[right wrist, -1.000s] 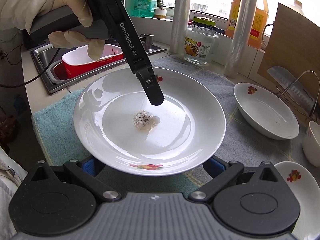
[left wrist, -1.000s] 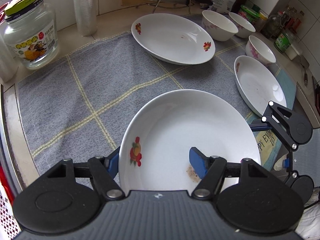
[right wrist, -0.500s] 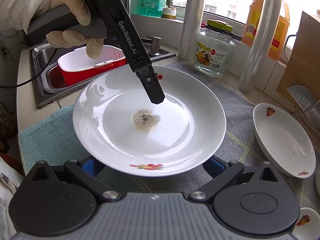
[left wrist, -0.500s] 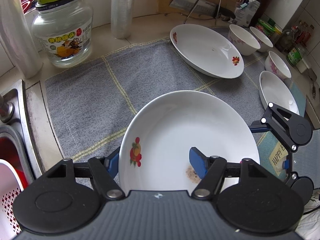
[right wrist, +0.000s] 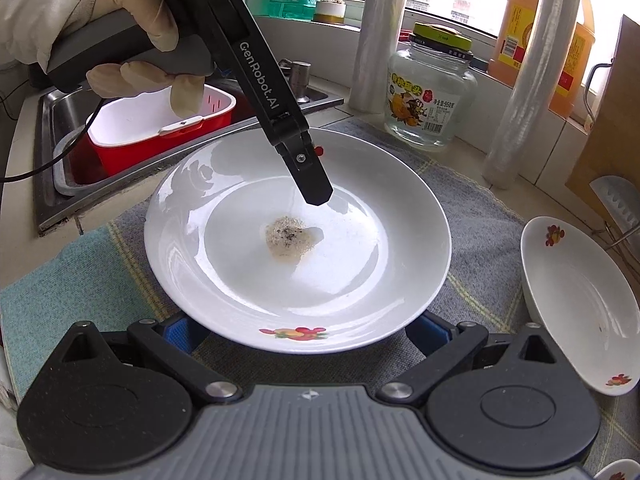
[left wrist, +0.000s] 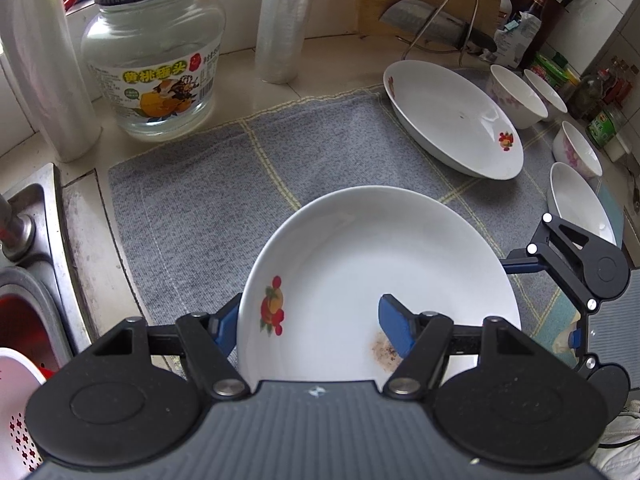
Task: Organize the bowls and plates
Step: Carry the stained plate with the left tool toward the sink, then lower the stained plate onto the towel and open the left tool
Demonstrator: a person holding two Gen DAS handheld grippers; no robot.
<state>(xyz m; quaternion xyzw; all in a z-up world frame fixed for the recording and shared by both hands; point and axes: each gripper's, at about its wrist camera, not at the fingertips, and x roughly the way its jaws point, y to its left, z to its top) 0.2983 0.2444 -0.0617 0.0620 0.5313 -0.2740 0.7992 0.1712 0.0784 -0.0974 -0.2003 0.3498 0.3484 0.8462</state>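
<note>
The left tool [left wrist: 310,320] is clamped on the rim of the plate [left wrist: 372,280], one pad inside the bowl of it and one under the edge. The plate hangs over the grey mat [left wrist: 224,184] on the counter, near the sink [right wrist: 60,168]. The right tool [right wrist: 306,328] has its pads spread wide, seemingly under the plate's near rim — whether they press or merely cradle it I cannot tell.

The risk, I judge: a one-edge pinch on glazed china could slip if the plate tilts, and the residue [right wrist: 292,240] in the middle could slide toward the pad.

The right view alone shows the gloved hand [right wrist: 132,36] and the red basket [right wrist: 160,128] in the sink. The left view shows the other plate [left wrist: 452,116] and the bowls [left wrist: 516,96] beyond — likely stacking spots.
</note>
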